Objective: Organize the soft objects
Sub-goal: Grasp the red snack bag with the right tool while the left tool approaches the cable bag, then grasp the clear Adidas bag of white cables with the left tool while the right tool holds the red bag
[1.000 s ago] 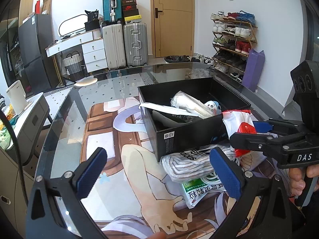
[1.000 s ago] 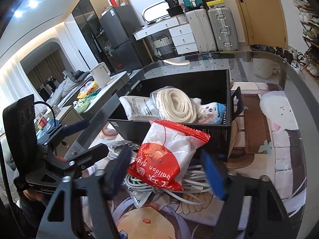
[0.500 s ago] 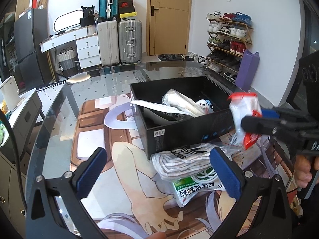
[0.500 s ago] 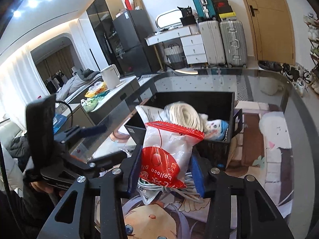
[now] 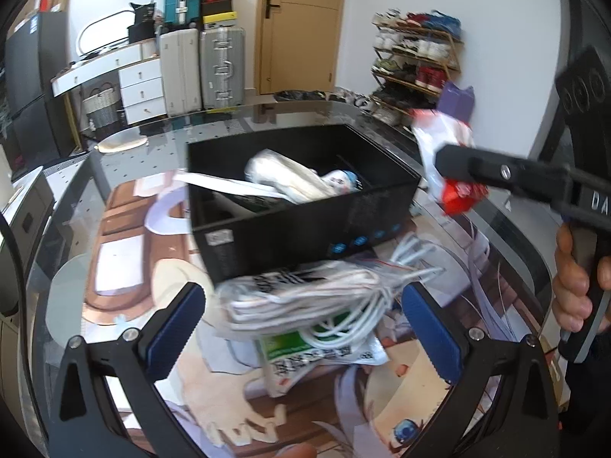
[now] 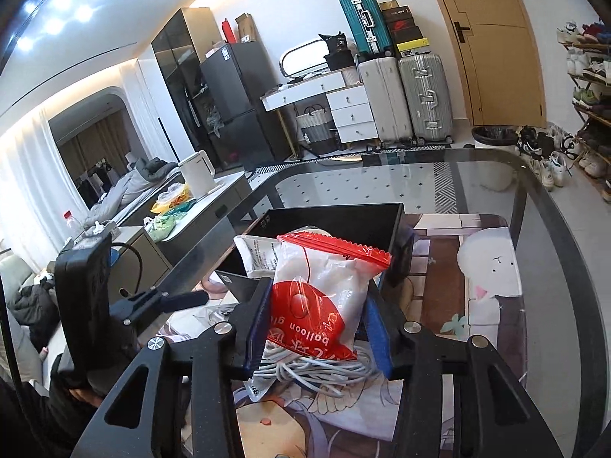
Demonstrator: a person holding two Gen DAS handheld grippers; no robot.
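The red-and-white balloon packet (image 6: 324, 297) is off the counter, pinched at its lower half between the blue pads of your right tongs (image 6: 317, 324), with its red crimped top edge standing up in front of the black box (image 6: 336, 225). In the left wrist view the same packet (image 5: 446, 160) hangs at the right end of the box, above its rim level but, as far as can be judged, not yet over the opening.

Your left tongs (image 5: 301, 328) stand wide open and hold nothing; the coiled white cable (image 5: 343, 297) and the green-labelled pouch (image 5: 313, 347) lie on the counter (image 5: 126, 198) between and beyond the pads, just on the near side of the box.

The packet is puffy and slick, so a grip low on it could let it slide out or swing. Release it too early and it will likely land on the cable pile or catch the box wall. The box already holds a wrapped white bundle (image 5: 282, 179) and a small doll (image 5: 340, 181), so the packet may perch on top and roll out. Your left tongs sit close to the cable; a stray nudge could snag a loop.
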